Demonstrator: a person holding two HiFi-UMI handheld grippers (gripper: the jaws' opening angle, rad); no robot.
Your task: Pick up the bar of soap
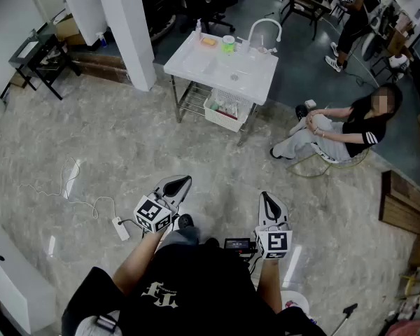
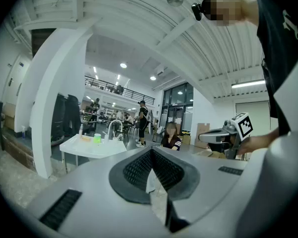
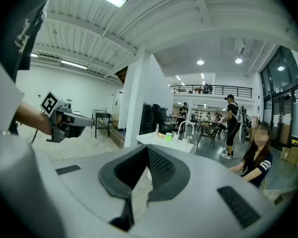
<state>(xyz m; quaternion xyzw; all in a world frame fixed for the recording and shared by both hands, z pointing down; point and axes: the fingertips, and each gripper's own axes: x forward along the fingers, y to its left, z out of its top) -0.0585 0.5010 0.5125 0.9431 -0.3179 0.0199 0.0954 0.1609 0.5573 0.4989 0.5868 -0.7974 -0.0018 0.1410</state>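
The bar of soap (image 1: 208,41) is a small orange block on the far left part of the white sink table (image 1: 246,80), several steps ahead. It also shows faintly as an orange speck, the soap (image 2: 84,138), in the left gripper view. A green cup (image 1: 228,44) and a curved faucet (image 1: 264,26) stand beside it. My left gripper (image 1: 180,182) and right gripper (image 1: 266,197) are held low in front of the body, far from the table, both shut with nothing between the jaws. The left gripper (image 2: 151,151) and the right gripper (image 3: 148,148) both point toward the sink.
A white basket (image 1: 227,109) sits under the sink table. A person (image 1: 336,128) sits on the floor to its right. A white pillar (image 1: 129,26) stands left of it. A cable and power strip (image 1: 119,227) lie on the floor at my left. Wooden boards (image 1: 402,201) lie far right.
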